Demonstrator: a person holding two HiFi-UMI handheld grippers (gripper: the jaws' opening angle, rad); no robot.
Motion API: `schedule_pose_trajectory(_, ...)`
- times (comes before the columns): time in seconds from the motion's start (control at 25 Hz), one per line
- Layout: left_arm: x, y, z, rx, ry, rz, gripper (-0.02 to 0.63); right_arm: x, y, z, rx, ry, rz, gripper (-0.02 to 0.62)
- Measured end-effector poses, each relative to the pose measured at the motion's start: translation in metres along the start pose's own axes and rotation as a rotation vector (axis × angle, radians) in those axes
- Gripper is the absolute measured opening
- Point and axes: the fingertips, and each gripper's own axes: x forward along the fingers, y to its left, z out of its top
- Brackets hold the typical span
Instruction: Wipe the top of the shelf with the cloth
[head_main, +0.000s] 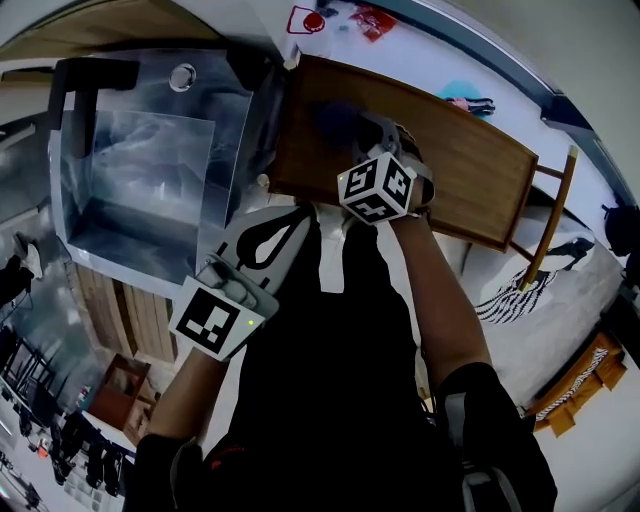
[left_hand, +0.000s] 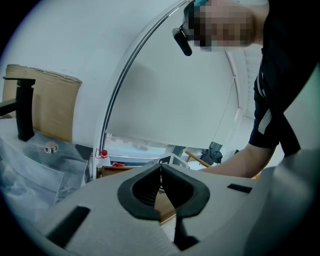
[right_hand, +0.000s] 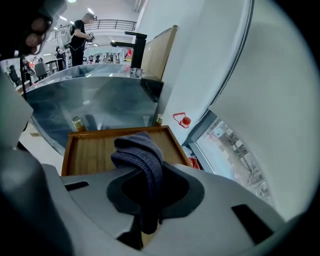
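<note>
The shelf's brown wooden top (head_main: 470, 170) lies ahead of me, with a raised rim. My right gripper (head_main: 362, 135) is over its near-left part, shut on a dark grey-blue cloth (head_main: 335, 118). In the right gripper view the cloth (right_hand: 142, 155) is bunched above the shut jaws of the right gripper (right_hand: 146, 172) and hangs down between them, with the shelf top (right_hand: 95, 150) just beyond. My left gripper (head_main: 298, 216) is held off the shelf's near edge, shut and holding nothing. In its own view the left gripper (left_hand: 161, 169) shows only a strip of the shelf (left_hand: 167, 209) behind it.
A metal sink basin (head_main: 150, 160) covered in plastic film sits left of the shelf, with a black faucet (head_main: 95, 75) at its far corner. A wooden frame (head_main: 555, 210) stands at the shelf's right end. A curved white wall (left_hand: 165, 90) rises behind.
</note>
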Motion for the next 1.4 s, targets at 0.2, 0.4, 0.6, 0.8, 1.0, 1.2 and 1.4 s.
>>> schedule_pose_trajectory(0.2,-0.010,0.008,-0.007,-0.018,-0.003,0.012,0.023,0.021,0.030,0.011,-0.035,0.010,0.053,0.040)
schedule_pose_trajectory(0.4,-0.016,0.012,-0.015,-0.040,0.004,0.011,0.023,0.038,0.050,0.011,-0.057,0.038,0.093,0.040)
schedule_pose_trajectory(0.6,-0.018,0.018,-0.019,-0.060,0.005,0.017,0.023,0.048,0.063,0.005,-0.067,0.063,0.118,0.040)
schedule_pose_trajectory(0.8,-0.015,0.021,-0.018,-0.055,0.006,0.016,0.023,0.051,0.065,0.003,-0.070,0.066,0.121,0.040)
schedule_pose_trajectory(1.0,-0.007,0.015,-0.017,-0.040,0.016,0.000,0.023,0.047,0.065,-0.005,-0.064,0.069,0.123,0.040)
schedule_pose_trajectory(1.2,0.005,0.003,-0.018,-0.025,0.033,-0.022,0.023,0.041,0.058,-0.024,-0.039,0.080,0.111,0.040)
schedule_pose_trajectory(1.4,0.017,-0.010,-0.018,-0.008,0.046,-0.042,0.023,0.032,0.045,-0.048,-0.012,0.099,0.093,0.040)
